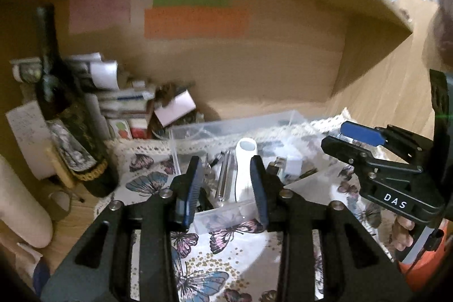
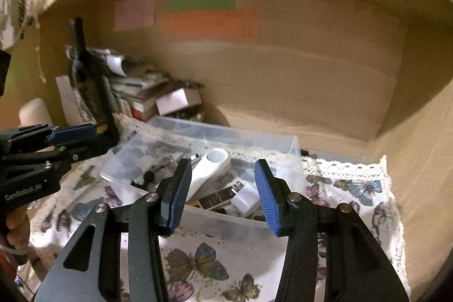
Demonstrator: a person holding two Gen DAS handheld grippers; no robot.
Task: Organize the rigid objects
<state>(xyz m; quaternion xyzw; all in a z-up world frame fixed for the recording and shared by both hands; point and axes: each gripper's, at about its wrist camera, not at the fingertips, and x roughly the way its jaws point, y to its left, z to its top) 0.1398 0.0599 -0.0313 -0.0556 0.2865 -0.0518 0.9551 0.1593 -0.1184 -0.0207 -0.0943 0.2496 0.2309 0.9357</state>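
A clear bin [image 2: 283, 143] at the desk's back edge holds a white tube [image 2: 209, 169], white block [image 2: 245, 200] and metal bits. Both hand-held grippers, left [image 1: 226, 188] and right [image 2: 223, 194], are released and empty.

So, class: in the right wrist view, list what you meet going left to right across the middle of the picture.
Left gripper → dark bottle → white tube in the clear plastic box → small white block → lace edge of the butterfly cloth → wooden side wall.
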